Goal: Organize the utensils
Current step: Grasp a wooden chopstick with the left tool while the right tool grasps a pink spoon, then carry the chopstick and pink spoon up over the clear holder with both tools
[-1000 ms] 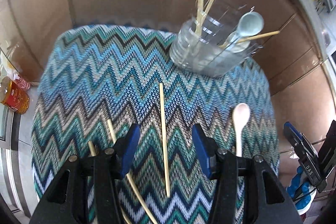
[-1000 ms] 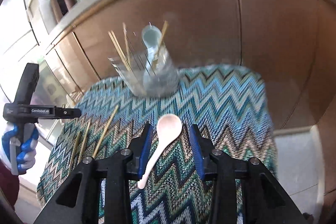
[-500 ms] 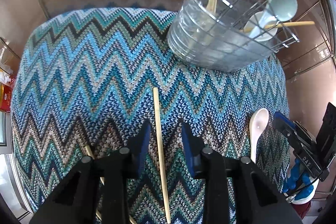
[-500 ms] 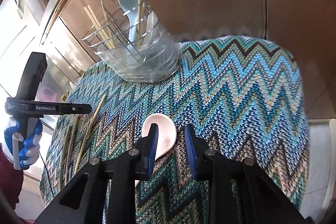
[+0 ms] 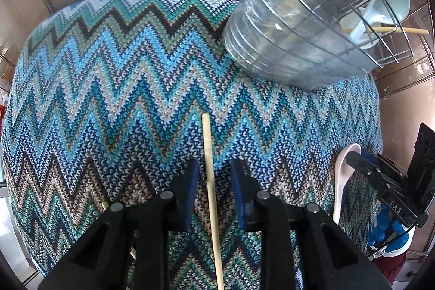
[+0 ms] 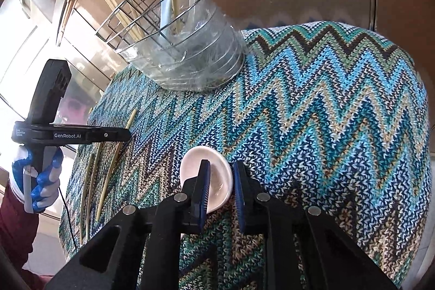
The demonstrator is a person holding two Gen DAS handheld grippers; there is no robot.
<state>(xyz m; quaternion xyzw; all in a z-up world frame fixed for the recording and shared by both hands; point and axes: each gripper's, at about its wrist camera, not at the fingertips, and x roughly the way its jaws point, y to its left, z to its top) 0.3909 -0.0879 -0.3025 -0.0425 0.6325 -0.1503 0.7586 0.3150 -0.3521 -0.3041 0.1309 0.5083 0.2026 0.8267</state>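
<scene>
A bamboo chopstick (image 5: 207, 143) lies on the zigzag knit mat (image 5: 108, 86), running between the blue pads of my left gripper (image 5: 213, 170). Those jaws are closing, with a small gap left on each side of the stick. A pale pink ceramic spoon (image 6: 193, 162) lies bowl-up on the mat. My right gripper (image 6: 221, 170) straddles the right rim of its bowl, closing but not pressing on it. The same spoon (image 5: 341, 170) shows at the right edge of the left wrist view. The wire utensil holder (image 6: 195, 56) stands at the mat's far side.
The holder (image 5: 285, 50) carries several chopsticks and a light blue spoon (image 5: 380, 10). More loose chopsticks (image 6: 108, 173) lie on the mat's left part, below a blue-gloved hand (image 6: 40, 181). A brown wall rises behind the mat. Glass cabinet doors show at the left.
Both grippers came down close to the mat and narrowed their jaws, the left around the chopstick, the right around the spoon's bowl. The holder now looms larger in both views.
</scene>
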